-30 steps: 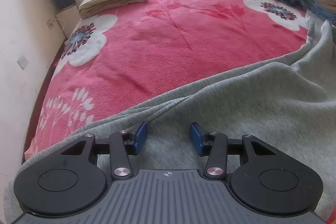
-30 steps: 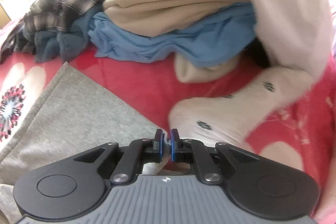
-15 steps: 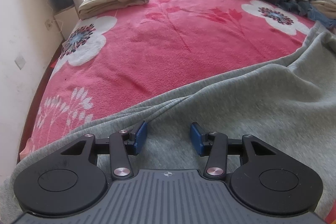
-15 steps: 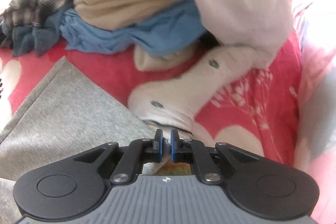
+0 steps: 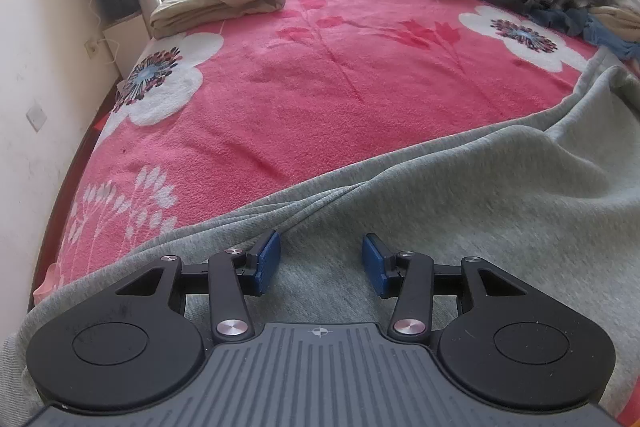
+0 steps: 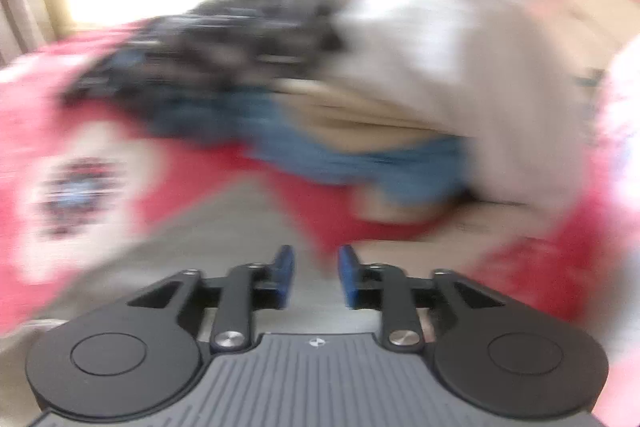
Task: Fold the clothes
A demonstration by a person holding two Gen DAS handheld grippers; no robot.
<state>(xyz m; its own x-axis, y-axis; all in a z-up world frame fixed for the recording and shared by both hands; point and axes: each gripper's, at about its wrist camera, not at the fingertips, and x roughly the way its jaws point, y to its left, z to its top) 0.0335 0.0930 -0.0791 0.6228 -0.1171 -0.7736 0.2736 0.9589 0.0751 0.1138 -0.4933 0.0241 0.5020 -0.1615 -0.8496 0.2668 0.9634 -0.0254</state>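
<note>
A grey garment (image 5: 460, 211) is spread over the near part of the bed (image 5: 320, 87), rumpled, with a ridge and creases running across it; no fold is seen in it yet. The left tool (image 5: 319, 261) is held over the grey cloth with its jaws spread and nothing pinched between them. The right tool (image 6: 315, 273) is seen in a heavily blurred view; its jaws have just been opening, and nothing is seen between them. Beyond it a pile (image 6: 340, 99) of unfolded clothes is made out: plaid, blue, beige and white pieces heaped together at the bed's far right. One beige piece (image 5: 220, 1) is laid folded at the far left corner. The task is judged to be at an early stage: one piece is done, the grey garment is only laid out, and the pile is left.
</note>
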